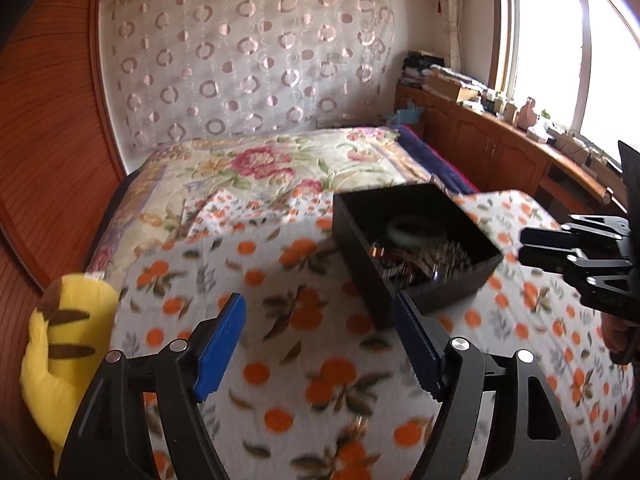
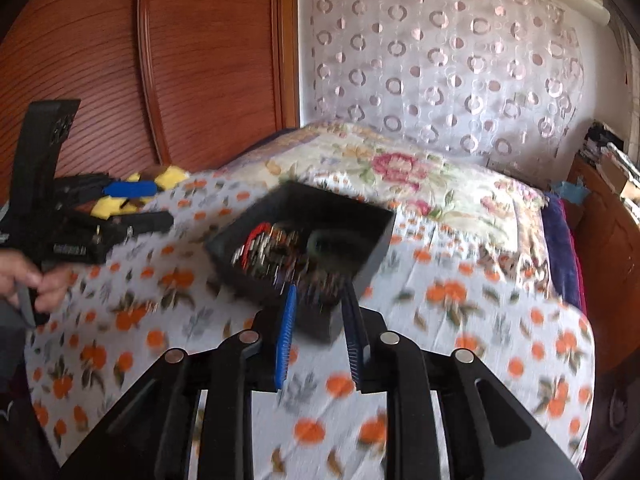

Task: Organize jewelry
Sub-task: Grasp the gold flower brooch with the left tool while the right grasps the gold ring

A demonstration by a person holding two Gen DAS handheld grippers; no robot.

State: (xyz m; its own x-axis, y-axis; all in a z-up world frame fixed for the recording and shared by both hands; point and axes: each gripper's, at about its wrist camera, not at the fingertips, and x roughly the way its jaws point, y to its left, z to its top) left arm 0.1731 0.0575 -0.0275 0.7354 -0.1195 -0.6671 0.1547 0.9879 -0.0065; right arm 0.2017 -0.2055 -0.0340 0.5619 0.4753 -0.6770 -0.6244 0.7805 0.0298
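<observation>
A black open box [image 1: 416,248] sits on the orange-print cloth on the bed. It holds a heap of jewelry [image 1: 420,264] and a pale green bangle [image 1: 416,230]. My left gripper [image 1: 320,328] is open and empty, just left of the box's near corner. My right gripper [image 2: 318,320] is partly open, its blue pads either side of the near corner of the box [image 2: 304,240]; the view is blurred and I cannot tell if they touch it. The right gripper also shows in the left wrist view [image 1: 532,246], beside the box. A small gold piece [image 1: 360,426] lies on the cloth.
A yellow plush toy [image 1: 64,352] lies at the bed's left edge. A floral quilt [image 1: 280,164] covers the far bed. A wooden wardrobe [image 2: 160,60] stands left. A cluttered wooden cabinet [image 1: 500,136] runs under the window at right.
</observation>
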